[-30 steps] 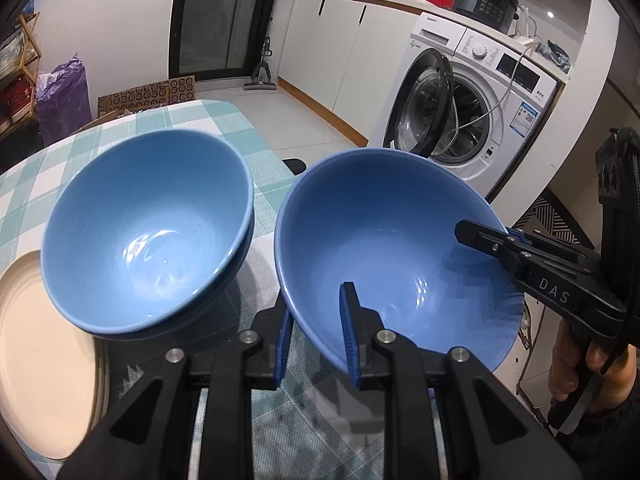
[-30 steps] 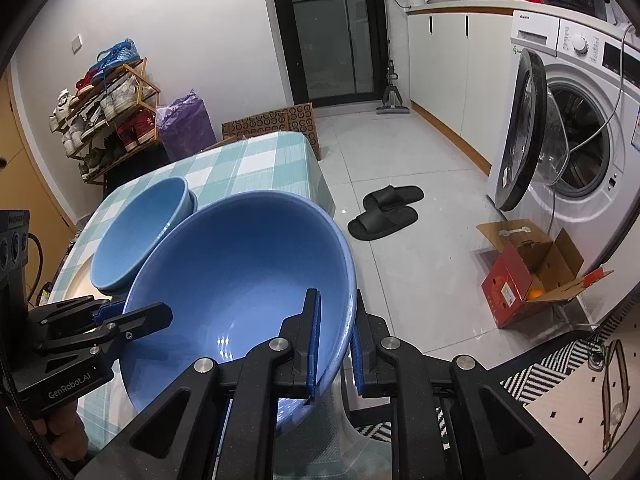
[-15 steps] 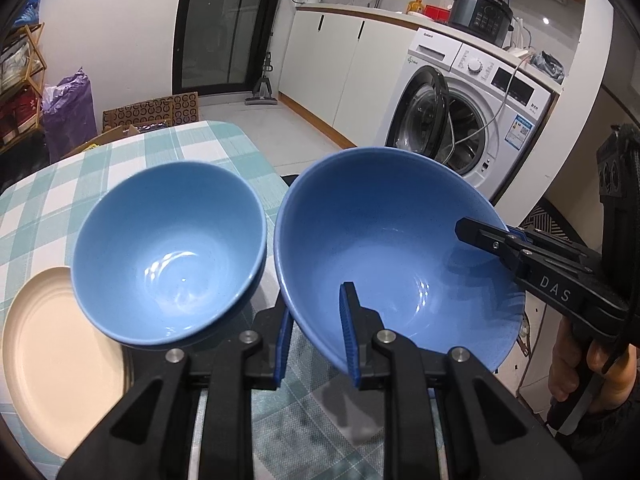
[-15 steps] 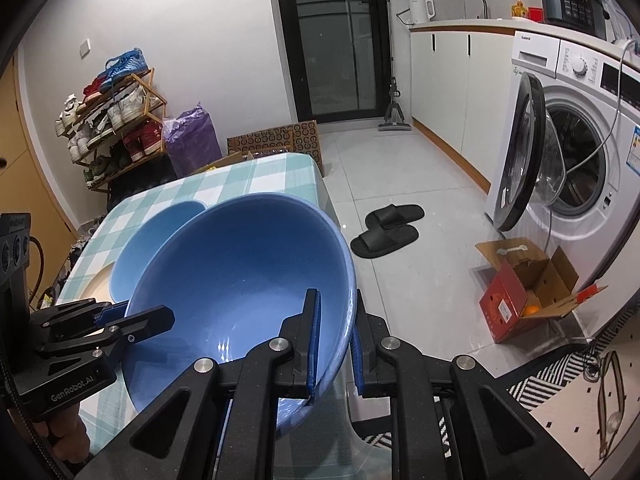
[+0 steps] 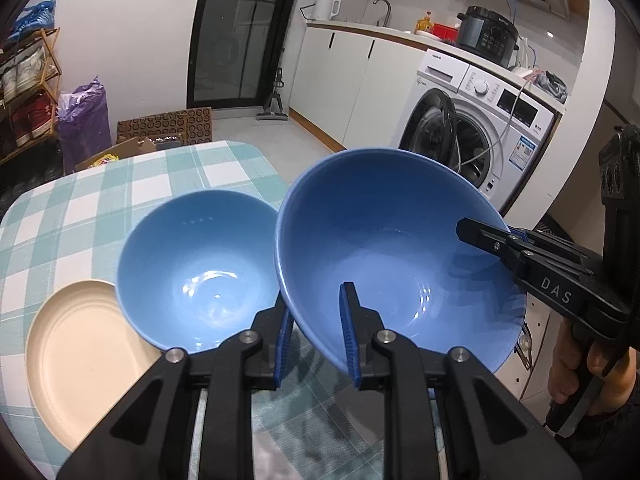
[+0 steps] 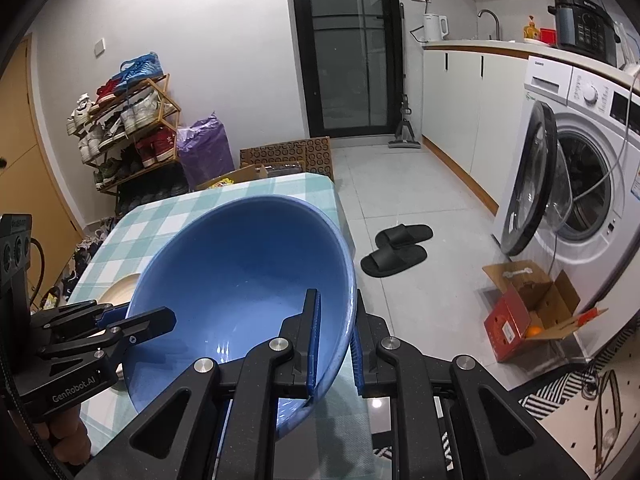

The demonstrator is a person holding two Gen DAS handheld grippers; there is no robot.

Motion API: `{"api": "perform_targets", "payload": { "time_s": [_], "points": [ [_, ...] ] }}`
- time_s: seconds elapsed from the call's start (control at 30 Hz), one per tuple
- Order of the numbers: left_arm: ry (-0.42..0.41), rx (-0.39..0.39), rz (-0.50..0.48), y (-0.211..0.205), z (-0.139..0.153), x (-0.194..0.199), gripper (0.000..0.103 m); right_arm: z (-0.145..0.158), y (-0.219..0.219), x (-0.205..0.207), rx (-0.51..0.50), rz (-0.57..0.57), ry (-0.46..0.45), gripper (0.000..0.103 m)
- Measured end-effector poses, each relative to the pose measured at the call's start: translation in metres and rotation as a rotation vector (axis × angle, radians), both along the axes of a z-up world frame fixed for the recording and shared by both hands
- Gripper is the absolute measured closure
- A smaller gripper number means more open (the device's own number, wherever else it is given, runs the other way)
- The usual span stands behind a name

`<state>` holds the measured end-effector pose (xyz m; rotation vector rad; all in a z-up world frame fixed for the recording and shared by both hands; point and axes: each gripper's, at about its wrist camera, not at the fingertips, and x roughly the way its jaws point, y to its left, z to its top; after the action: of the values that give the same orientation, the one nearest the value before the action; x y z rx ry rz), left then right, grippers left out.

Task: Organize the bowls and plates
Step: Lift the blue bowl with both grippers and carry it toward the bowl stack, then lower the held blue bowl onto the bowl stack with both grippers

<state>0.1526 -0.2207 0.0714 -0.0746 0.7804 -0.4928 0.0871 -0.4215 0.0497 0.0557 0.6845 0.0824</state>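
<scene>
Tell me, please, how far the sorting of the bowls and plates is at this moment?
Partly done, it seems. One blue bowl sits on the checked table, overlapping a cream plate; whether it hides another bowl cannot be told. In hand: the left gripper and the right gripper both clamp the rim of a large blue bowl, held tilted in the air. Left: probably setting it down, perhaps into the first bowl.

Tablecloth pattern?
Teal-and-white check tablecloth, clearest in the left wrist view.

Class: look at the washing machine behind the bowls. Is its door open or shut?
Open. The washing machine has its round door swung out on its hinge, and the drum shows behind it.
</scene>
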Motion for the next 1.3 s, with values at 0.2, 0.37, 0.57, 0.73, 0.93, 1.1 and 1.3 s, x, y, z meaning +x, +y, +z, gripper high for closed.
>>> {"api": "perform_targets", "payload": {
  "time_s": [0.2,0.37,0.57,0.73,0.93,1.1,1.3],
  "points": [
    [-0.025,-0.004,0.021,0.016,0.012,0.002,0.082,0.017,0.020,0.007,-0.010,0.023,-0.029,0.089],
    [-0.044,0.000,0.047,0.031,0.020,0.007,0.082,0.025,0.034,0.013,-0.013,0.046,-0.046,0.089],
    [-0.061,0.014,0.070,0.045,0.024,0.010,0.082,0.031,0.049,0.024,-0.002,0.067,-0.061,0.089],
    [-0.075,0.027,0.091,0.059,0.027,0.016,0.082,0.035,0.064,0.032,0.003,0.084,-0.075,0.089],
    [-0.077,0.034,0.124,0.076,0.027,0.024,0.082,0.039,0.086,0.047,0.001,0.111,-0.078,0.089],
    [-0.072,0.040,0.147,0.090,0.023,0.031,0.082,0.036,0.104,0.061,0.005,0.128,-0.067,0.089],
    [-0.057,0.043,0.167,0.103,0.014,0.040,0.082,0.030,0.120,0.078,0.005,0.144,-0.050,0.089]
  ]
}}
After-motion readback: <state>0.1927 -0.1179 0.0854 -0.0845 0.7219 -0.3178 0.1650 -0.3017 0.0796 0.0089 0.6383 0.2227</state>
